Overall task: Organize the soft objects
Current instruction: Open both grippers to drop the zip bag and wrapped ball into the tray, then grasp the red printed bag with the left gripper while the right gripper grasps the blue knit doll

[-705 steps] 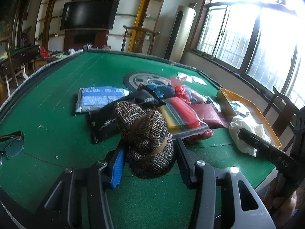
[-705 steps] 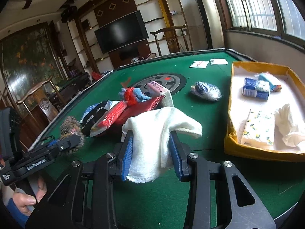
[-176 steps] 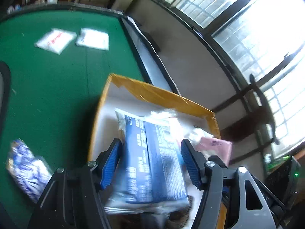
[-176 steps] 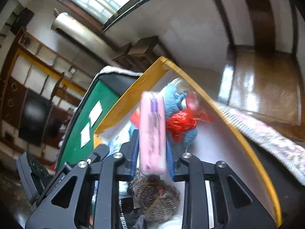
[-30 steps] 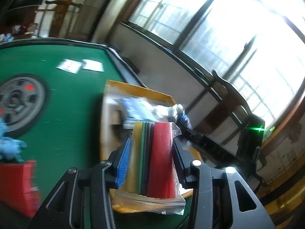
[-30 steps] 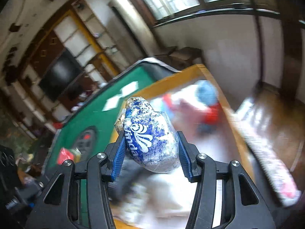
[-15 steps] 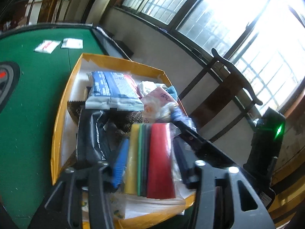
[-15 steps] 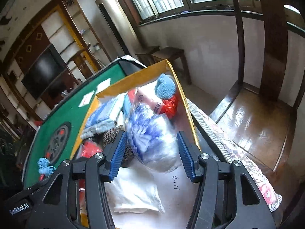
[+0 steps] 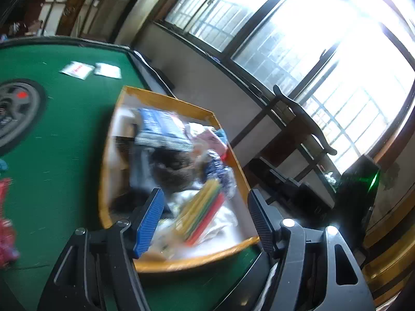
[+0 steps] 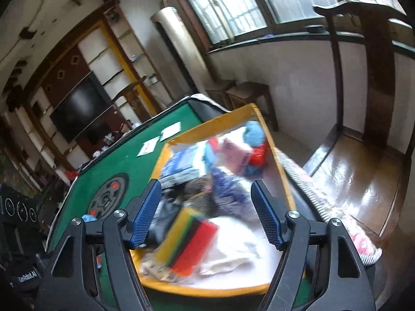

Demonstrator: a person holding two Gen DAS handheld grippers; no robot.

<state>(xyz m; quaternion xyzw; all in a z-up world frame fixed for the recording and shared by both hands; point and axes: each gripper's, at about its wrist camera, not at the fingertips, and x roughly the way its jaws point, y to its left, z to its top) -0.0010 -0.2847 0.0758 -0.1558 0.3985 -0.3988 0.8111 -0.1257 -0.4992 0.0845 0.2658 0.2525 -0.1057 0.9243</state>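
Striped bagged cloth pack (image 9: 201,213) lying in yellow tray (image 9: 179,102) on white towel (image 10: 233,243); left tongs (image 9: 205,220) wide, empty; right tongs (image 10: 207,213) wide, empty.

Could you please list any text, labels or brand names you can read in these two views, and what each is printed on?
"GenRobot.AI" on the other gripper's black body.
Red print on the white packet on the green table: too blurred to read.
Print on the blue packet in the yellow tray: blurred.

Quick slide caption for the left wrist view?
Open left gripper above yellow tray holding striped multicolour cloth pack on green felt table.
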